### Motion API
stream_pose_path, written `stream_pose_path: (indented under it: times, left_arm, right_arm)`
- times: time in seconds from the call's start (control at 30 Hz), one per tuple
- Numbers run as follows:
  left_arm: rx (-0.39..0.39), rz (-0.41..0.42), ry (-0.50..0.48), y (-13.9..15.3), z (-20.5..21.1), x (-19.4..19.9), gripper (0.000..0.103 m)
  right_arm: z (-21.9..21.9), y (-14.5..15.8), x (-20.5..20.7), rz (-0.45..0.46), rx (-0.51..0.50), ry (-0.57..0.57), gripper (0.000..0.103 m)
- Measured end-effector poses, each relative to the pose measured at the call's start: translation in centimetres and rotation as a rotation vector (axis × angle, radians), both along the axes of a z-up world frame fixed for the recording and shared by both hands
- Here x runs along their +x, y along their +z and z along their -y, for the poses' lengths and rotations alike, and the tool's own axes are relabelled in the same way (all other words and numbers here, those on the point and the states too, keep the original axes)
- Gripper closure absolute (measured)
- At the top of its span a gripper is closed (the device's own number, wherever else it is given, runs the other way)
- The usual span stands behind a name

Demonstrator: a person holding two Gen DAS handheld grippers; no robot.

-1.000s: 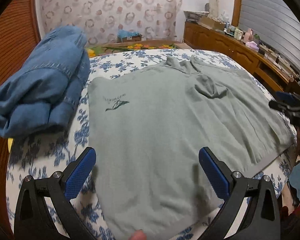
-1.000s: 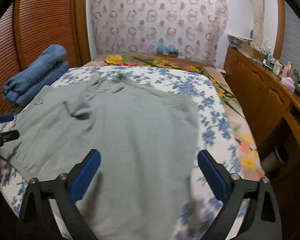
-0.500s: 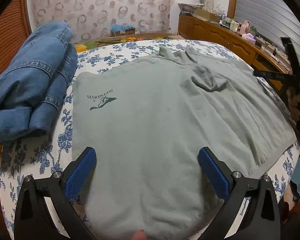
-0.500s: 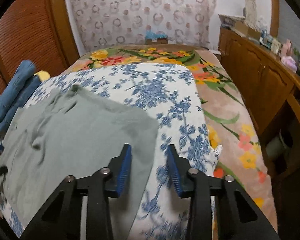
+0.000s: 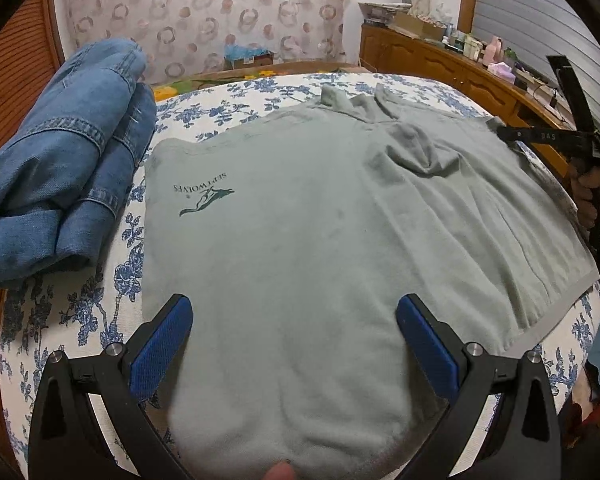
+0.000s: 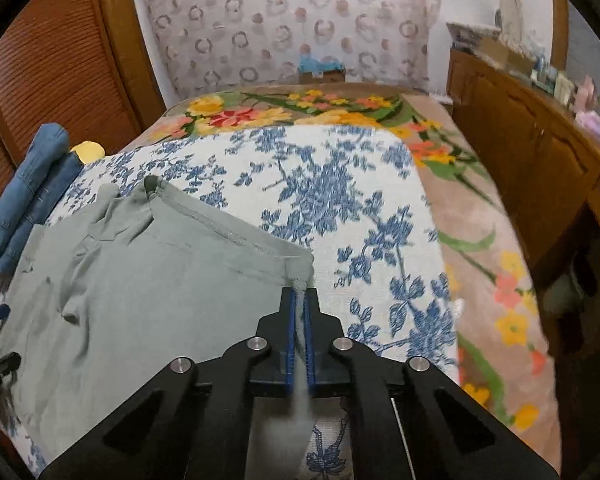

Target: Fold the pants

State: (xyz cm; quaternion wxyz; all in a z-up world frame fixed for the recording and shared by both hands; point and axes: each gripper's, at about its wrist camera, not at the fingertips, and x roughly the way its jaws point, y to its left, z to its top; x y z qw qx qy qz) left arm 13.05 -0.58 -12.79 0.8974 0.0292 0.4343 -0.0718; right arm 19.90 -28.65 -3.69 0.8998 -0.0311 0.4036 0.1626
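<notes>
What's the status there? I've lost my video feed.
Right gripper shut on grey garment corner. Left gripper open over near edge. Folded jeans alongside, clear.

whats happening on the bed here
A person is working a grey-green garment spread flat on a blue-floral bedspread, a gripper in each hand. The right gripper is shut on the garment's far corner. The left gripper hovers open over the near edge, gripping nothing. Folded blue jeans lie beside it. No fold is made yet.

A home bedroom: a bed (image 6: 340,200) under a floral sheet, a louvred wooden wardrobe (image 6: 60,60) left, a cluttered wooden sideboard (image 6: 540,152) right.
</notes>
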Motion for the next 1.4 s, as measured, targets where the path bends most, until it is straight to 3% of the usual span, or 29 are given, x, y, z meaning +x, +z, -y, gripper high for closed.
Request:
stream_pose_path:
  times: [0.13, 0.27, 0.33, 0.47, 0.53, 0.57, 0.87, 0.97, 1.2, 1.4]
  left_arm:
    - [0.005, 0.000, -0.001, 0.0, -0.1, 0.1, 0.000]
    - [0.011, -0.001, -0.003, -0.1, 0.0, 0.1, 0.000]
    - [0.011, -0.001, -0.004, -0.1, 0.0, 0.1, 0.000]
    - [0.011, -0.001, -0.003, -0.1, -0.1, 0.1, 0.000]
    - [0.011, -0.001, -0.003, -0.1, 0.0, 0.1, 0.000]
    - [0.011, -0.001, -0.003, -0.1, 0.0, 0.1, 0.000]
    - [0.011, -0.001, -0.004, -0.1, 0.0, 0.2, 0.000]
    - [0.010, -0.001, -0.005, -0.1, 0.0, 0.2, 0.000]
    - [0.036, 0.026, -0.011, 0.4, -0.5, -1.6, 0.000]
    - [-0.023, 0.031, 0.002, 1.2, -2.8, -4.7, 0.000]
  right_arm:
    - [1.2, 1.3, 0.5, 0.049, -0.029, -0.069, 0.100]
    - [1.4, 0.7, 0.5, 0.005, -0.059, -0.092, 0.099]
    - [1.3, 0.9, 0.2, 0.006, -0.084, -0.102, 0.087]
    - [1.2, 2.5, -1.6, 0.055, -0.109, -0.100, 0.079]
    - [0.3, 3.1, -3.1, 0.082, -0.110, -0.067, 0.060]
    - [-0.2, 3.2, -4.0, 0.084, -0.106, -0.040, 0.058]
    - [-4.6, -0.5, -11.3, -0.004, -0.032, 0.177, 0.047]
    - [-5.9, -1.0, -13.0, 0.053, -0.117, 0.175, 0.043]
    - [-5.3, -1.3, -14.0, 0.049, -0.083, 0.158, 0.039]
    - [-5.6, -1.1, -13.6, 0.052, -0.091, 0.148, 0.038]
